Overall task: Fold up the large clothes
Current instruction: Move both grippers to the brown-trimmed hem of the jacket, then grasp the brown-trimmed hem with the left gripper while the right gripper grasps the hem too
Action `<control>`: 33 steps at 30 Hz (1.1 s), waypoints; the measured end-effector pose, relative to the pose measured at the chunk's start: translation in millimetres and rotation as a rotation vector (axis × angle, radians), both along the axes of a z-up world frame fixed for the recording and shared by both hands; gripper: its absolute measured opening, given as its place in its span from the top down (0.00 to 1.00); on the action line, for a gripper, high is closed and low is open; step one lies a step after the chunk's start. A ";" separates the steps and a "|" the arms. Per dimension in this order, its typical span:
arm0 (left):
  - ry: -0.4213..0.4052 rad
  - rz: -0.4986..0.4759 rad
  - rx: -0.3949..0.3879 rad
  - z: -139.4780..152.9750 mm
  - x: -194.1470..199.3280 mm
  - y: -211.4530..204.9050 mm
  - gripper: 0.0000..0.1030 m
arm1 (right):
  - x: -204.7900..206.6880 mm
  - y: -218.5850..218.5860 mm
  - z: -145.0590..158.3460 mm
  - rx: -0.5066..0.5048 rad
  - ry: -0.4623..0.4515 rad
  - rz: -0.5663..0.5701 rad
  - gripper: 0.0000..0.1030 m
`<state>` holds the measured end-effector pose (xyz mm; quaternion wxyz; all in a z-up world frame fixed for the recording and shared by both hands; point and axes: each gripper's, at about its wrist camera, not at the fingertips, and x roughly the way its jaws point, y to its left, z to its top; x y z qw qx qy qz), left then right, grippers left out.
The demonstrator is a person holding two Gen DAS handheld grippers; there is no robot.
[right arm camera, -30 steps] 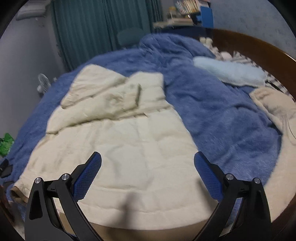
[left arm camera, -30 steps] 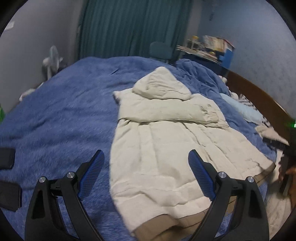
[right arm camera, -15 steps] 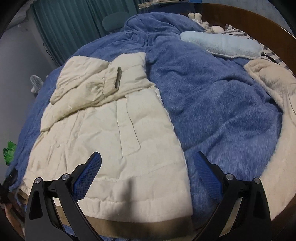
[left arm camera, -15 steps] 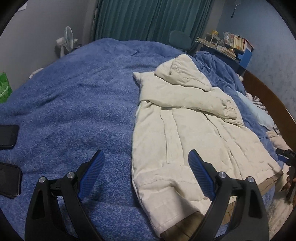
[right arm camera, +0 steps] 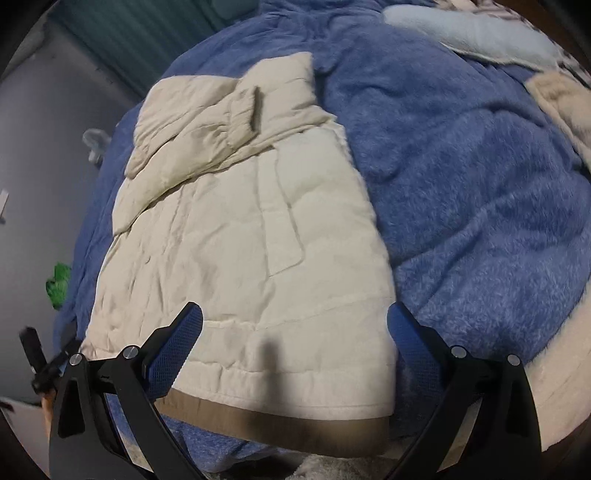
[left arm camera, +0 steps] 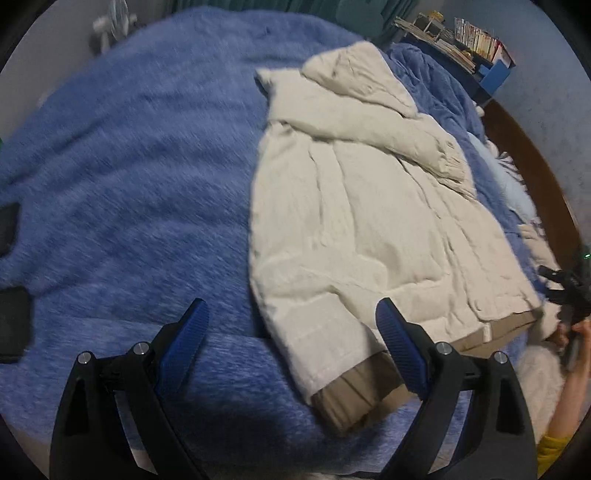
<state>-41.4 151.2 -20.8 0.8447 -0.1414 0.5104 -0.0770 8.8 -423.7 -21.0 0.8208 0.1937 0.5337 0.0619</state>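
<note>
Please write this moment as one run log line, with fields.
phase: approach hem | left gripper: open, empty | right gripper: open, empty | cream coat: flat on blue blanket, sleeve folded across

Shelf books [left arm camera: 476, 31] too small, blurred

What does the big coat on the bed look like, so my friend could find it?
Look at the fuzzy blue blanket covering the bed. The coat lies flat on it, cream and puffy, its sleeve folded across the chest. Only it has a tan band along its bottom edge.
</note>
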 end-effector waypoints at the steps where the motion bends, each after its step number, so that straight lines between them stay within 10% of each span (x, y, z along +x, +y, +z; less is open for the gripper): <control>1: 0.006 -0.008 -0.002 -5.2 1.6 -1.5 0.16 | 0.3 -2.1 -2.7 0.004 0.013 -0.009 0.06; 12: 0.056 0.018 -0.064 -24.2 7.7 1.1 0.34 | 3.4 -13.9 -25.4 0.026 0.137 -0.077 0.38; 23: 0.164 0.007 -0.038 -46.9 25.8 -7.6 0.34 | 9.3 -13.5 -44.7 0.072 0.204 -0.013 0.38; 33: 0.162 0.020 0.000 -48.6 22.8 -11.8 0.34 | 15.2 4.6 -49.5 -0.048 0.026 -0.007 0.36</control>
